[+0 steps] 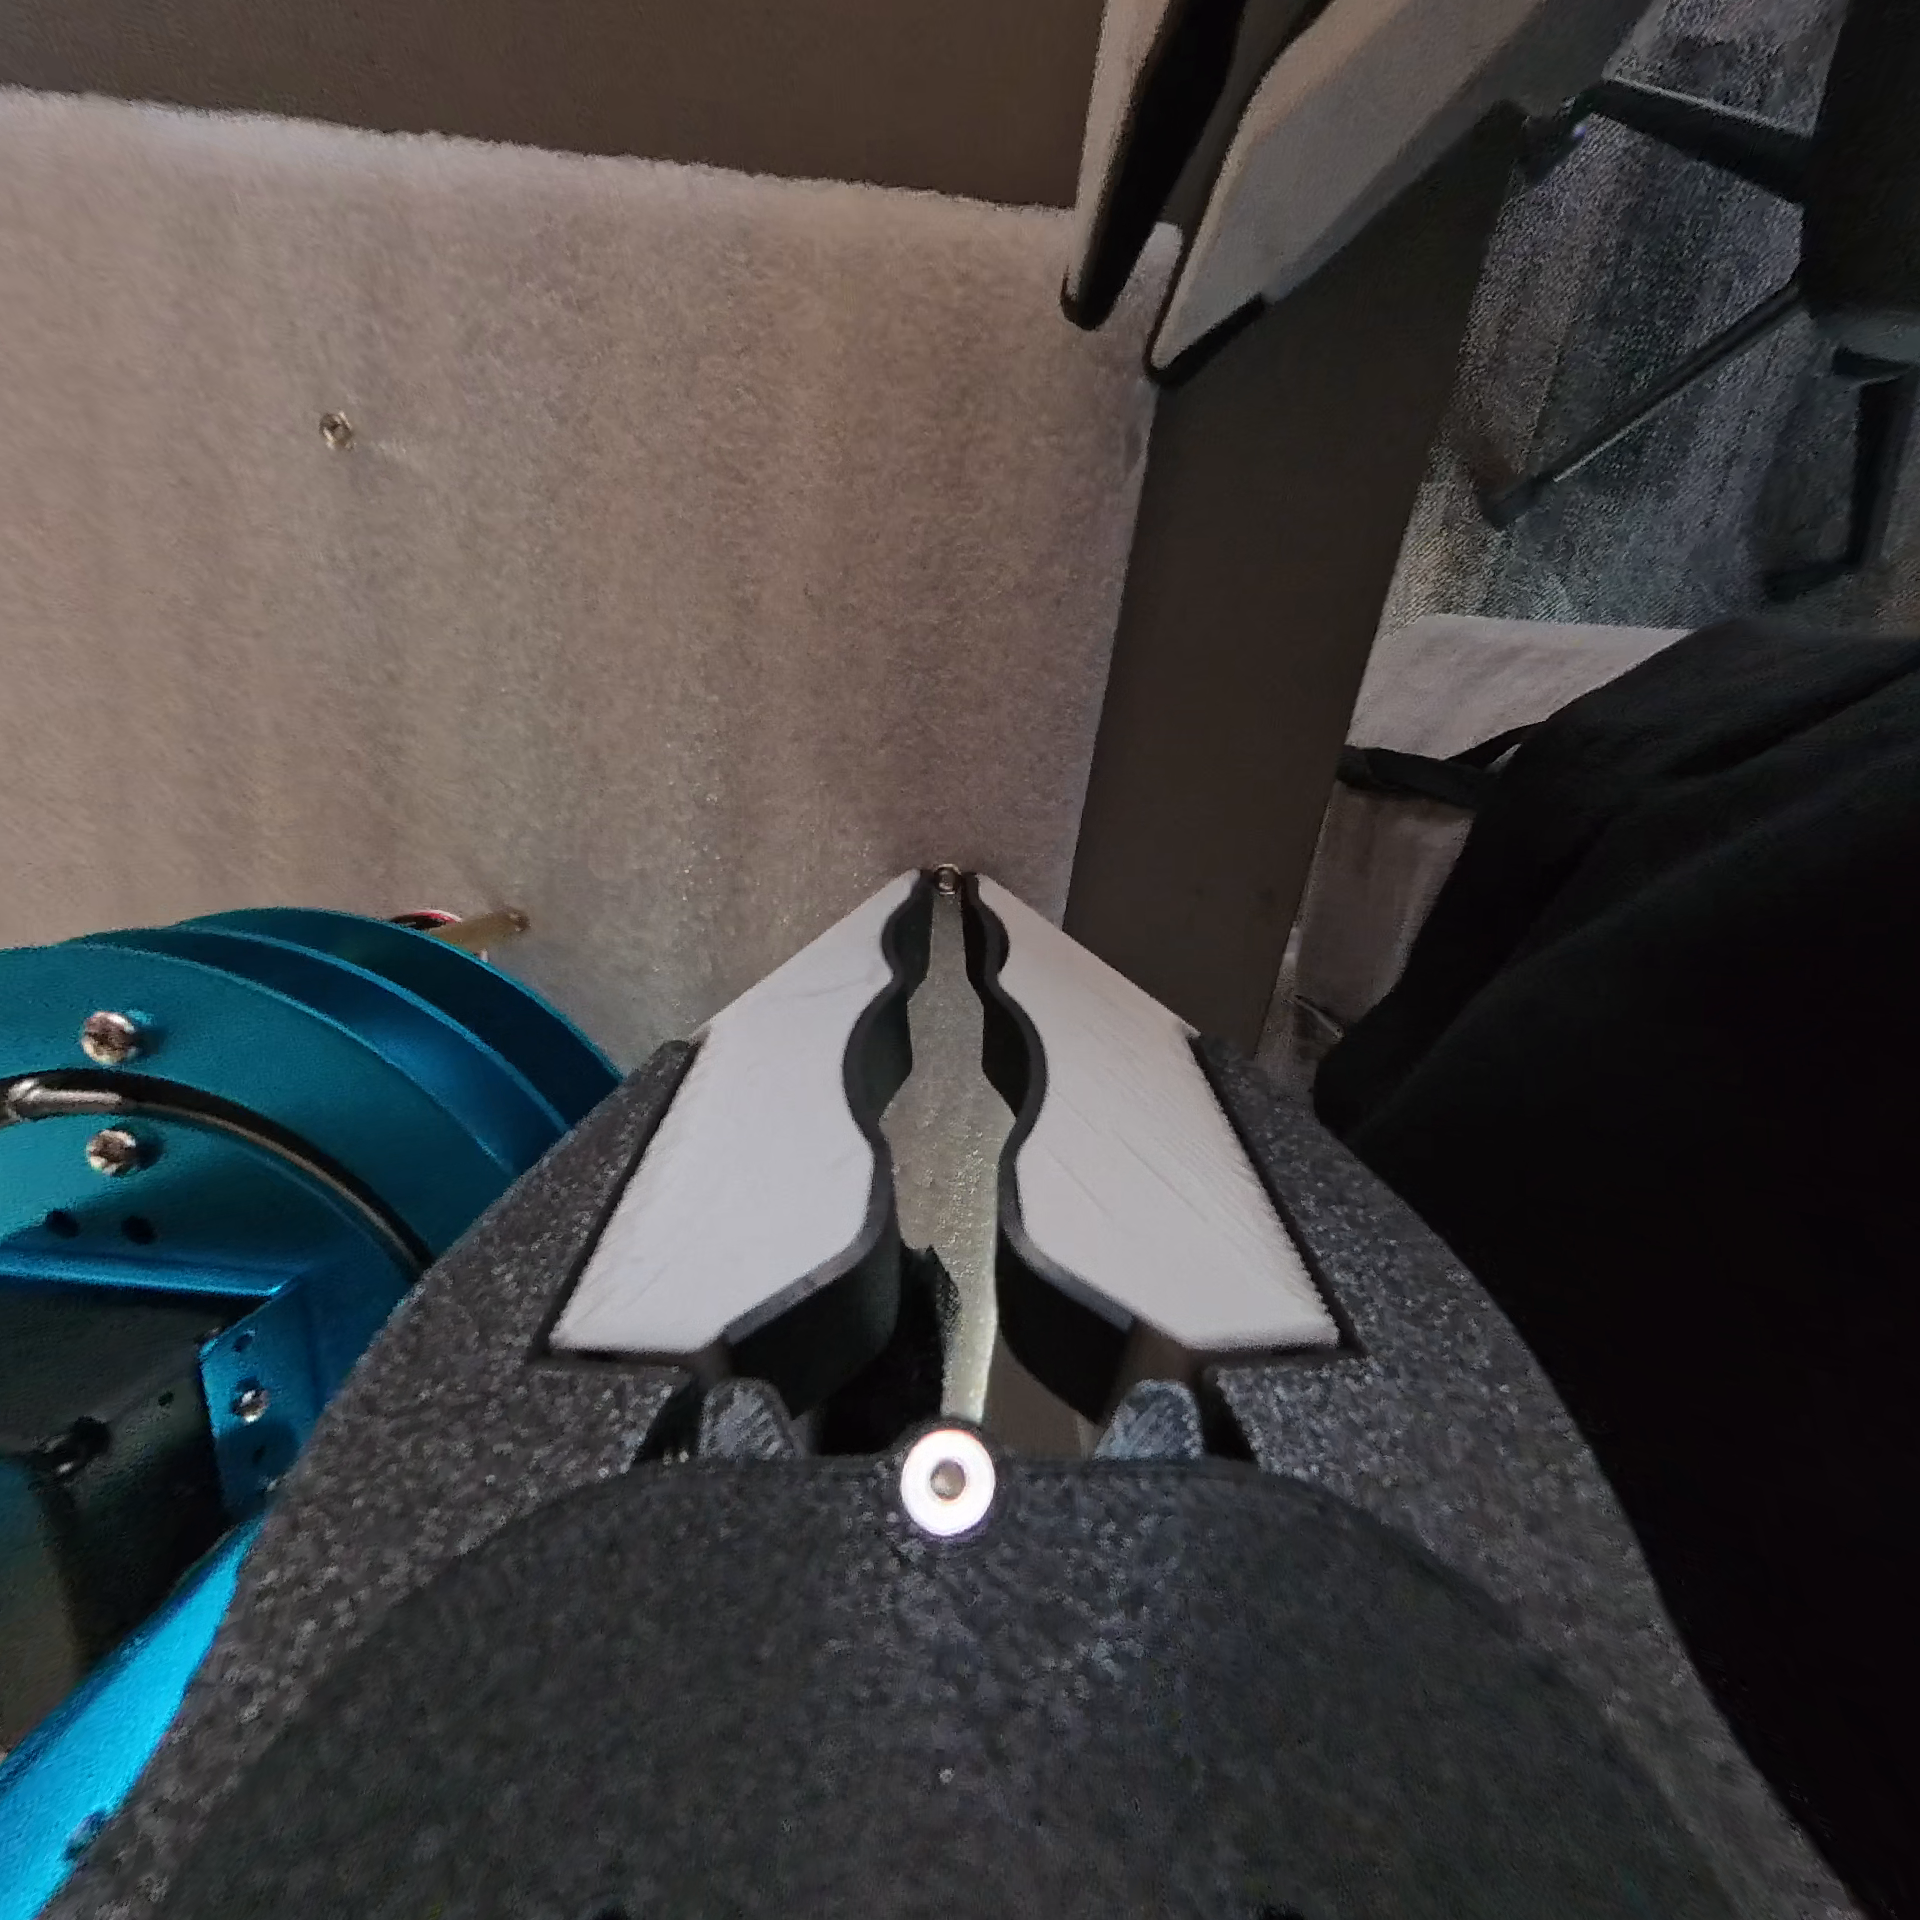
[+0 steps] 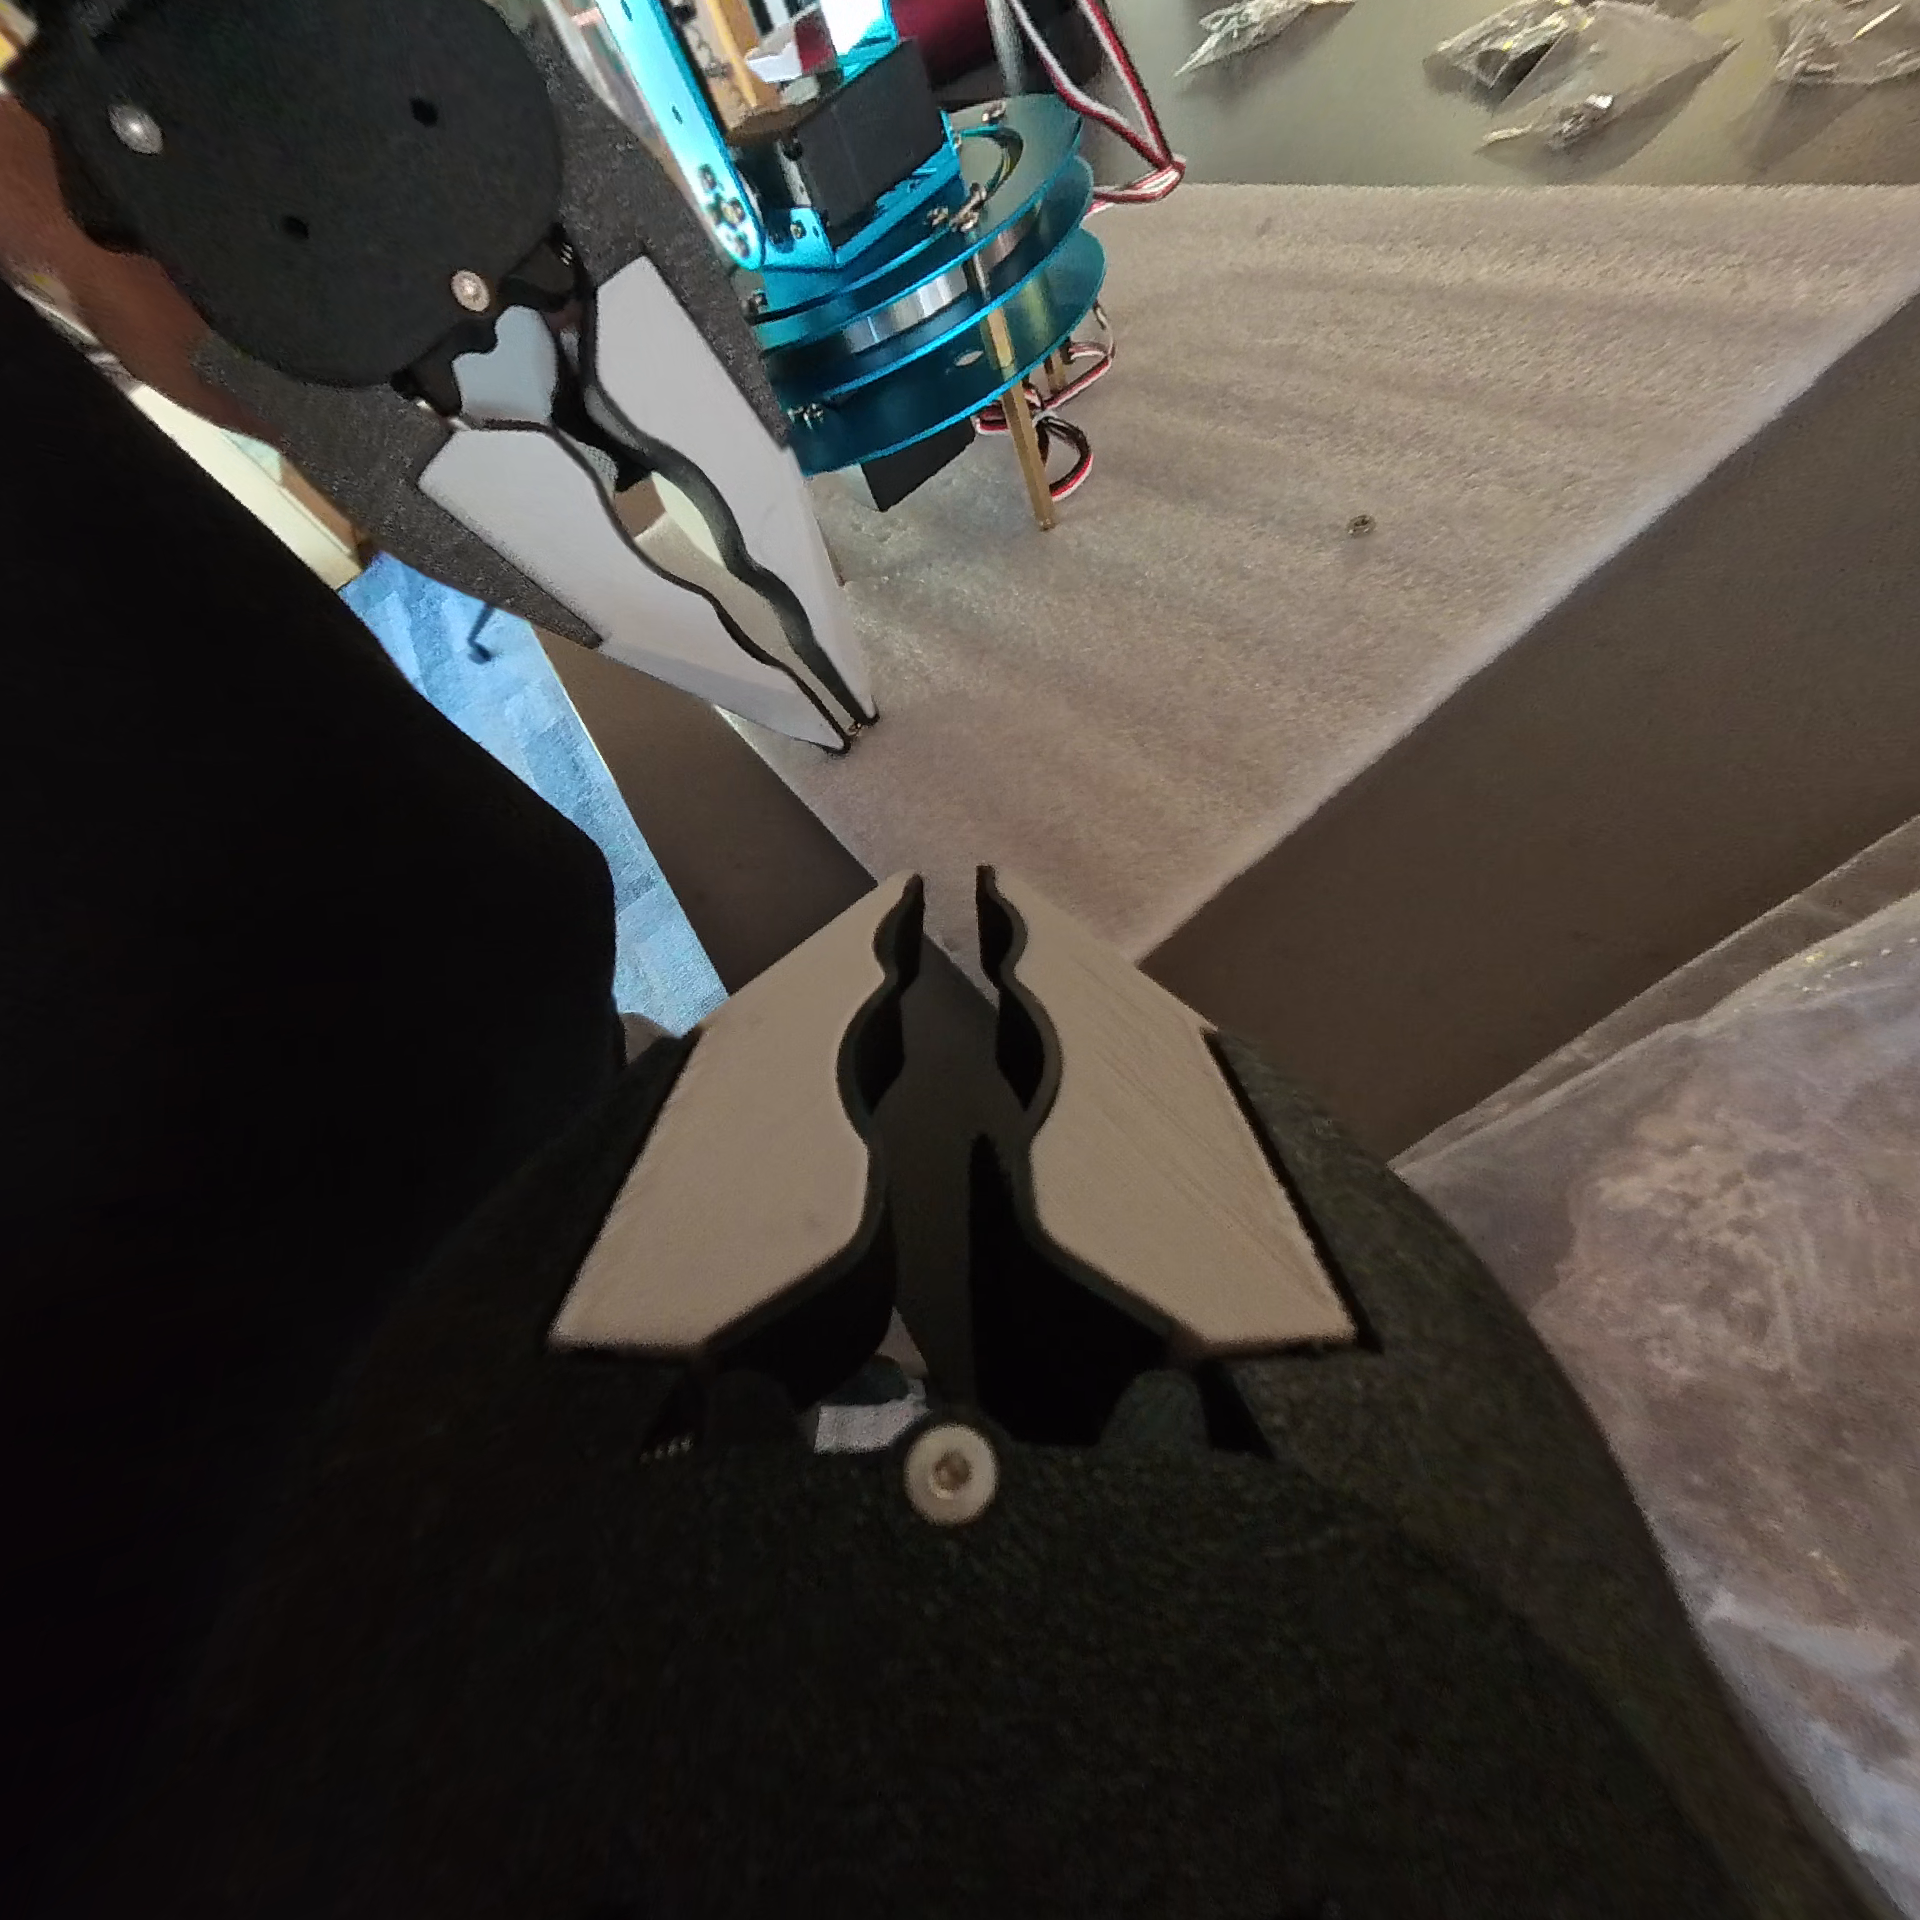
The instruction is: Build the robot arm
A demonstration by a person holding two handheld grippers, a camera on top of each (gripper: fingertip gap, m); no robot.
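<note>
Left wrist view: left gripper [image 1: 945,883] pinches small nut [image 1: 944,880]; right gripper [image 2: 948,894] narrowly parted beside foam mat [image 2: 1247,623]

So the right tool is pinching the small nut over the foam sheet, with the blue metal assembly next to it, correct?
Not the right one. The left tool is pinching the small nut at its tips over the foam sheet, with the blue metal assembly next to it, as the left wrist view shows. The right tool is slightly open and empty.
</note>
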